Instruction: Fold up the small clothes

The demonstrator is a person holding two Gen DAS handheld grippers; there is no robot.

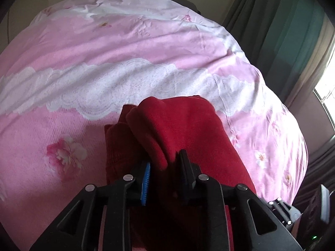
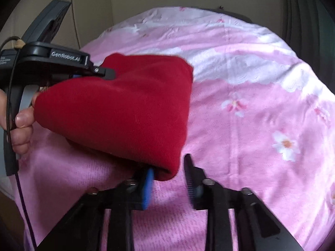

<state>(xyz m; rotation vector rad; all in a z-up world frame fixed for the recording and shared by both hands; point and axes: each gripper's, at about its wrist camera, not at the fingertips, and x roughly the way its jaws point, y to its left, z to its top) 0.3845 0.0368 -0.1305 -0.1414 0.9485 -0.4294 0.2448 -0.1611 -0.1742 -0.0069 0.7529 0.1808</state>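
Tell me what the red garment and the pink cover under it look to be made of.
Red garment: looks like soft fleece or brushed knit, matte with a fuzzy nap and no sheen; a ribbed knit band shows at its left edge in the left wrist view. Pink cover: looks like thin woven cotton or a blend, printed with flowers and lace patterns, finely creased, matte. Exact fibres cannot be told.
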